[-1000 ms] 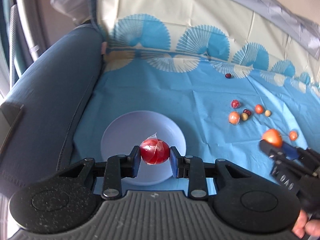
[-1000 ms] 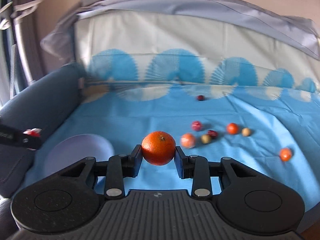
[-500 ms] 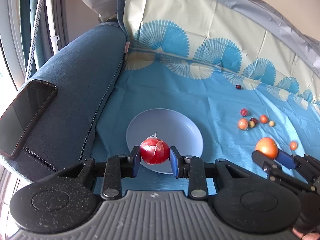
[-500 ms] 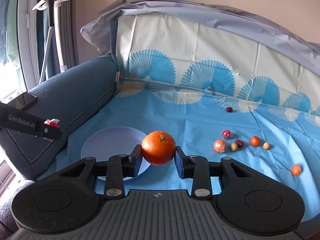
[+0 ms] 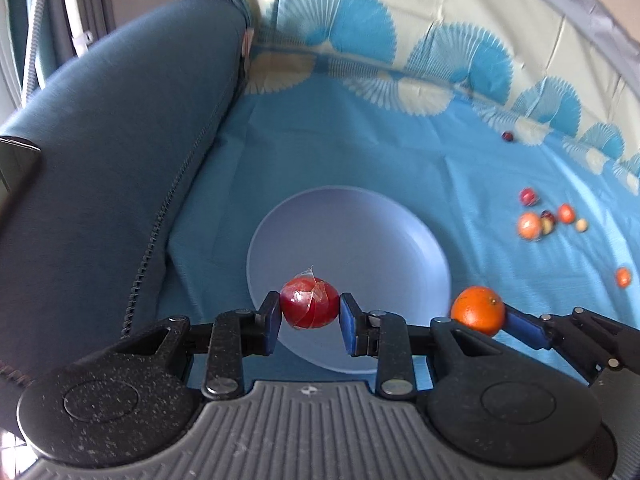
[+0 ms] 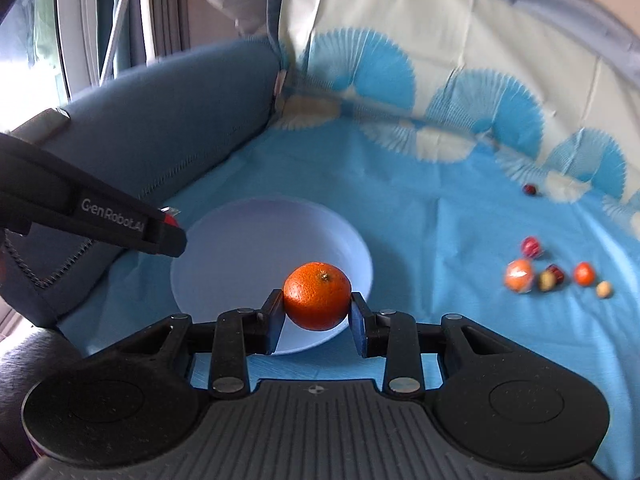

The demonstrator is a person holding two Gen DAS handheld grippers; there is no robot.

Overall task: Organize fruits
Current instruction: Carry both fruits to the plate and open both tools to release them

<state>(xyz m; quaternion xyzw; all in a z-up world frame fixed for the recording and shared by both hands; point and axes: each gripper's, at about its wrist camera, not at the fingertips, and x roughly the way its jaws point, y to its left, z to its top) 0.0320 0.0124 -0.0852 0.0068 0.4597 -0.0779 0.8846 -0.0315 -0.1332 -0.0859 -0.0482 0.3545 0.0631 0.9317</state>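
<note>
Left wrist camera looks down on the pale plate [image 5: 348, 248] lying on the blue cloth [image 5: 360, 152], and here the left gripper [image 5: 309, 313] sits over the plate's near rim with a red fruit [image 5: 309, 303] wrapped in clear film pinched between its two blue pads, jaws narrowed right onto it. At the plate's right edge this view also catches the right gripper [image 5: 480, 314] from the side, the orange [image 5: 477, 310] clamped in it, just off the rim. Switch to the right wrist camera and the orange [image 6: 317, 296] fills the centre, pressed between both fingers of the right gripper [image 6: 317, 312], hanging over the plate's [image 6: 256, 240] near right rim. Only this view shows the lettering on the left gripper's [image 6: 170, 236] arm reaching in over the plate's left edge, a sliver of red at its tip. Well to the right of the plate, both cameras pick up the loose small fruits [image 6: 554, 272] on the cloth, with one dark fruit [image 6: 529, 189] apart, farther back. The dark blue armrest [image 5: 100, 168] rises left of the plate.
</note>
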